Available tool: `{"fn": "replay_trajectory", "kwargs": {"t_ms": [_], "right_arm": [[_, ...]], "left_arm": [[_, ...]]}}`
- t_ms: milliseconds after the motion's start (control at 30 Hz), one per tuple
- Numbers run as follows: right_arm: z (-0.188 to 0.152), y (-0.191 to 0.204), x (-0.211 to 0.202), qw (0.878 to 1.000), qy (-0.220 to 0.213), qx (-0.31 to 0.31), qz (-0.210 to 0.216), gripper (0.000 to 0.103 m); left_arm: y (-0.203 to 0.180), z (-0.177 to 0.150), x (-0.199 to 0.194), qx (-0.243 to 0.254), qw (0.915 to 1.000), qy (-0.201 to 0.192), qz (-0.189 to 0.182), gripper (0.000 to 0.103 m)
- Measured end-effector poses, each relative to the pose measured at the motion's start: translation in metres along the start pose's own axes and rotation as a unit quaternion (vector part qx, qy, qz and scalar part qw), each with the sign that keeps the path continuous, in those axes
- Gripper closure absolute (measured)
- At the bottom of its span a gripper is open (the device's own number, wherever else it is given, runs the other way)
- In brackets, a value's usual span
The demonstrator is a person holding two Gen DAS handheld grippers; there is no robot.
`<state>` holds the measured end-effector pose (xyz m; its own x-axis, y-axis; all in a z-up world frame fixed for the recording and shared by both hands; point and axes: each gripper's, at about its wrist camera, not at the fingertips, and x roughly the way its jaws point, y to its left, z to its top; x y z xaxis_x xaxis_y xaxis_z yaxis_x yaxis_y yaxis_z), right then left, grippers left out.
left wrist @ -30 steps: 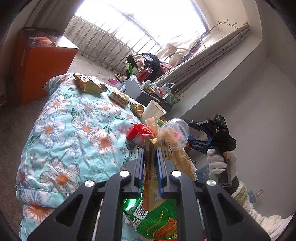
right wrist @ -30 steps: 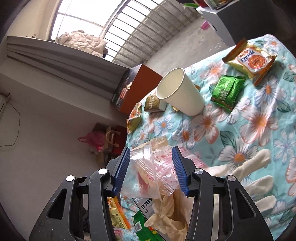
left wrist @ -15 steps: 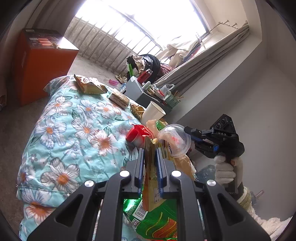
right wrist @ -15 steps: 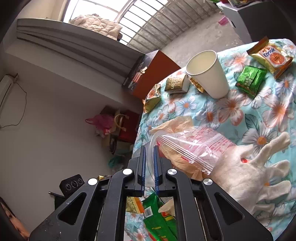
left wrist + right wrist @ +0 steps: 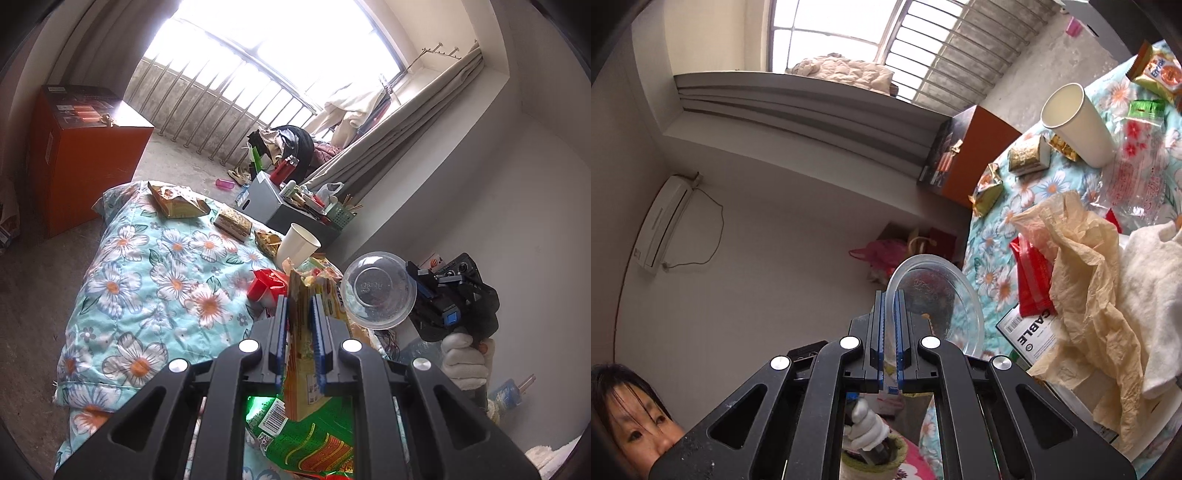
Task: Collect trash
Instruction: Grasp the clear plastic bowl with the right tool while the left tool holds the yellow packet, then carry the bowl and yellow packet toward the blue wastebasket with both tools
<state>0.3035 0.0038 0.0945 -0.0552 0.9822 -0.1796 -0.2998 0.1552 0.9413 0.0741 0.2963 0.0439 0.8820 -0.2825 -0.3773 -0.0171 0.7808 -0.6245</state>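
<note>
My left gripper [image 5: 299, 299] is shut on a yellow snack wrapper [image 5: 300, 354] and holds it above a green wrapper [image 5: 310, 439]. My right gripper [image 5: 890, 295] is shut on the rim of a clear plastic bowl [image 5: 942, 295] lifted off the floral bedspread [image 5: 997, 229]; it shows in the left wrist view too [image 5: 421, 291], holding the bowl [image 5: 378, 290] to the right of the bed. A white paper cup [image 5: 1078, 125], a red wrapper [image 5: 1032, 273], a crumpled beige bag [image 5: 1082, 266], a clear printed bag [image 5: 1134, 177] and several snack packets lie on the bedspread [image 5: 147, 266].
An orange box [image 5: 74, 147] stands on the floor left of the bed. A grey box [image 5: 273, 203] full of clutter sits past the bed's far end. A white glove [image 5: 1152, 295] lies by the beige bag. A person's face [image 5: 628, 424] is at lower left.
My right gripper went from open around the clear bag to shut on the clear bowl's rim, then lifted it up and away from the bed. My left gripper stayed shut on the yellow wrapper.
</note>
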Motion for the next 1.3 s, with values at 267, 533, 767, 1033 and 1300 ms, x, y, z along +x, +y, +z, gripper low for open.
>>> {"fn": "replay_trajectory", "kwargs": {"t_ms": [267,533,767,1033,1300], "right_arm": [[-0.052,0.019,-0.080,0.996,-0.090,-0.012,0.003,0.100],[-0.126,0.003,-0.165,0.977,-0.208,0.015,-0.039,0.100],[-0.175,-0.013,-0.230,0.955,-0.289,0.040,-0.055,0.100],[-0.206,-0.024,-0.279,0.936,-0.342,0.048,-0.072,0.100],[-0.232,-0.044,-0.323,0.917,-0.384,0.063,-0.085,0.100]], "left_arm": [[-0.036,0.000,-0.005,0.029,0.9991,0.003,-0.031,0.091],[-0.086,-0.006,0.019,0.074,0.9938,0.036,-0.075,0.091],[-0.141,-0.019,0.045,0.115,0.9859,0.066,-0.102,0.091],[-0.204,-0.046,0.080,0.164,0.9725,0.106,-0.127,0.091],[-0.258,-0.075,0.126,0.204,0.9576,0.145,-0.142,0.091]]}}
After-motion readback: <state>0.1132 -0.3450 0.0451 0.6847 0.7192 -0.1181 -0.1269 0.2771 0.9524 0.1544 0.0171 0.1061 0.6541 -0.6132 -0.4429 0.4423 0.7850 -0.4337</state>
